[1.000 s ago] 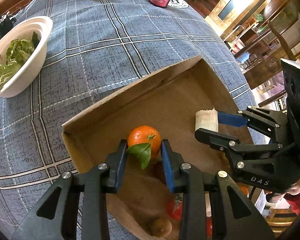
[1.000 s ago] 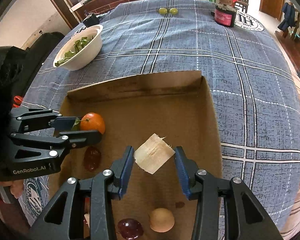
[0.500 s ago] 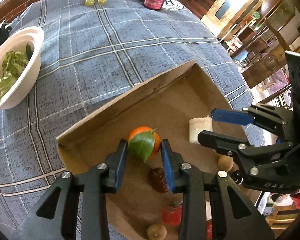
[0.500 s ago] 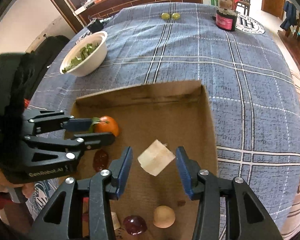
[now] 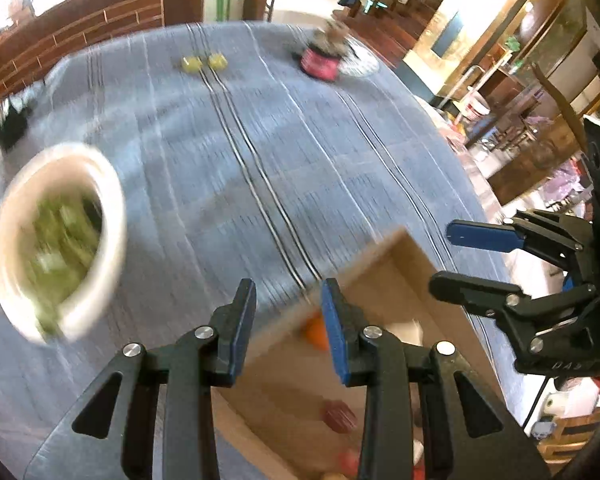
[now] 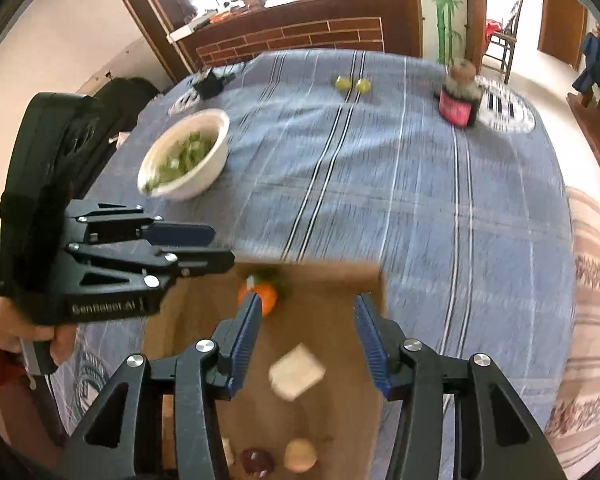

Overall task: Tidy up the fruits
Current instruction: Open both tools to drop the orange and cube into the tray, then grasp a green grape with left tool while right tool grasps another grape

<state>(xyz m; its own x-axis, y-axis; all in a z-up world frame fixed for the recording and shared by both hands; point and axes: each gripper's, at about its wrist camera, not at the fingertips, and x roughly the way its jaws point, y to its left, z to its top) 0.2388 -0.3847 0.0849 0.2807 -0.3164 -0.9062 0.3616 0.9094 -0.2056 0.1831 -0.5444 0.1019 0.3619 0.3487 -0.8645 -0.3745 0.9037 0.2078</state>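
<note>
— What covers the table [image 6: 440,216]?
— A blue plaid cloth.
— And on it?
— A cardboard tray [image 6: 332,276] near the front, a white bowl [image 6: 216,160] of greens, two green grapes [image 6: 352,84] and a pink-labelled jar [image 6: 458,106] farther back.

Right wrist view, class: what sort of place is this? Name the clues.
Probably a dining room in a home or small restaurant: a round table under a blue checked tablecloth, a bowl of greens, and wooden chairs by a brick-faced counter.
</note>
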